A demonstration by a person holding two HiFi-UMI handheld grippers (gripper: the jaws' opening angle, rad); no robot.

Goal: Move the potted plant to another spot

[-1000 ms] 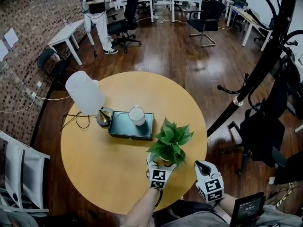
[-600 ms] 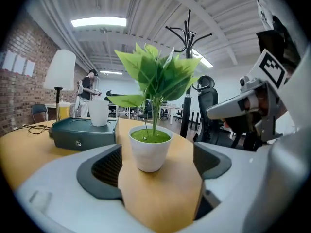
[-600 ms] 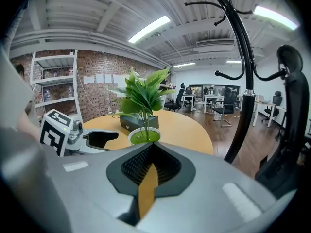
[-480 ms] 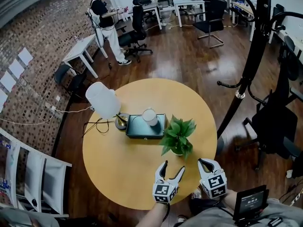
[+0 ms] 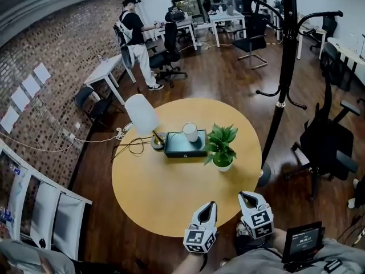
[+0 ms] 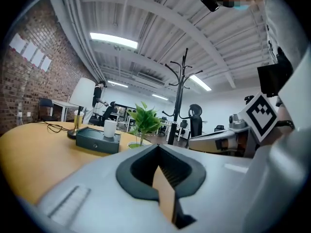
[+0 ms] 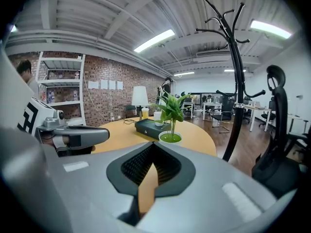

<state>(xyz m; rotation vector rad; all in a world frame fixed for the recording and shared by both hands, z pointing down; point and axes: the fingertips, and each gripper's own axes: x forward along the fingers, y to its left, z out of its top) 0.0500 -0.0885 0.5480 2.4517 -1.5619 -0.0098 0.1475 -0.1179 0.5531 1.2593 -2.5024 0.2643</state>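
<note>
The potted plant [image 5: 221,145], green leaves in a small white pot, stands free on the round yellow table [image 5: 154,193], just right of the dark box [image 5: 185,144]. Both grippers hover near the table's front edge, well short of the plant. My left gripper [image 5: 211,206] is shut with nothing in it, and my right gripper [image 5: 244,196] beside it is shut and empty too. In the left gripper view the plant [image 6: 144,120] rises beyond the shut jaws. In the right gripper view the plant [image 7: 171,111] stands straight ahead, with the left gripper [image 7: 73,136] at the left.
A white cup [image 5: 190,132] sits on the dark box and a white-shaded lamp [image 5: 141,115] stands to its left. A black coat stand [image 5: 282,84] rises right of the table, with an office chair [image 5: 328,144] beyond. A person [image 5: 137,36] stands by far desks.
My left gripper has left the pot, drawn back to the table's front edge and shut. The right gripper drew back too. The plant stays beside the box.
</note>
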